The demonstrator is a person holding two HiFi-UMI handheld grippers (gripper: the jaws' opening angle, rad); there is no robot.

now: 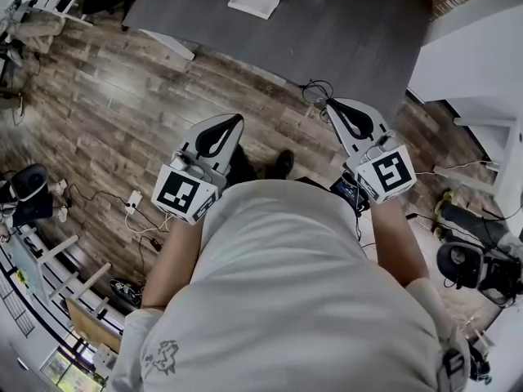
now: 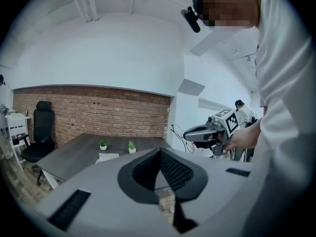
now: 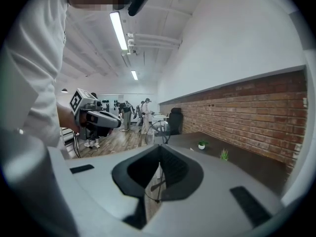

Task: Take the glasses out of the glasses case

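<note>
Jaws closed on both sides: my left gripper (image 1: 237,121) has its two tips meeting with nothing between them, and my right gripper (image 1: 333,104) is pressed together the same way, empty. Each is a smooth grey wedge-shaped shell with black, finely ribbed pads (image 2: 173,169) and one cube (image 1: 186,193) of black-and-white square markers at the back. I hold both near my chest, over a floor (image 1: 106,113) of wood-grain planks. One white, flat, rectangular glasses case (image 1: 253,0) lies well apart from both grippers on the single dark grey matte table (image 1: 359,31), back from its near edge. Two small green plants (image 2: 103,144) in white pots stand just beyond it. One black office chair (image 2: 39,132) sits by the table's left end, before a red brick wall (image 2: 98,112)
</note>
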